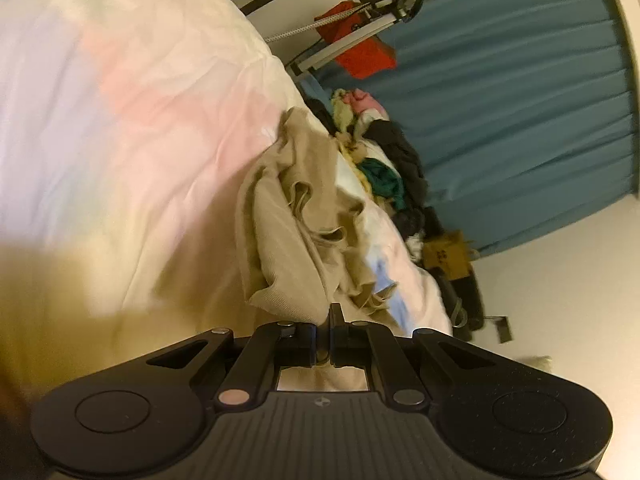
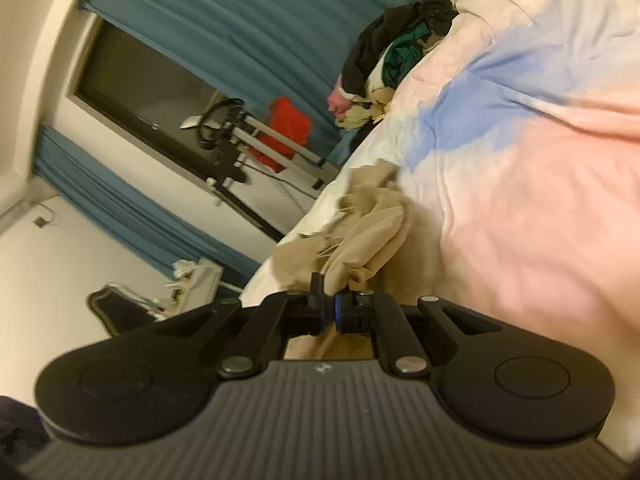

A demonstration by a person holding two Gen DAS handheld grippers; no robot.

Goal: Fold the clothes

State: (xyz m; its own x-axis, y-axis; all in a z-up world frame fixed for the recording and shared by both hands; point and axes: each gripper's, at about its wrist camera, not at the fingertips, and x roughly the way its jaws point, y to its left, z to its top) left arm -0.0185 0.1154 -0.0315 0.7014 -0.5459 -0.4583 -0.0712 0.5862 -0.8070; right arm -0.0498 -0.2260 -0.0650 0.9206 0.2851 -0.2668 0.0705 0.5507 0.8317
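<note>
I have the left gripper (image 1: 335,312) pinched down to almost nothing, and a corner of the beige garment (image 1: 292,216) runs straight into the closed jaws; the cloth bunches up in folds just beyond the tips. My right gripper (image 2: 328,292) is equally narrow, its jaws clamped on another edge of the same beige garment (image 2: 368,232), which gathers into a wad right at the fingertips.

The garment lies rumpled on the bed cover (image 1: 132,128), a pale quilt with pink and blue patches, near the bed's edge on the side towards the curtain. Further along that edge sits a pile of other clothes (image 1: 380,152), dark, teal, pink and yellowish pieces mixed together. Behind it hangs a blue curtain (image 1: 512,112), and a red bag (image 1: 360,48) hangs on a metal frame further back.

Both views are tilted and smeared, so the garment's type and overall shape are beyond me. How much cloth sits between each pair of pads is hidden by the fingers themselves. The gripper bodies cover the near part of each view.
</note>
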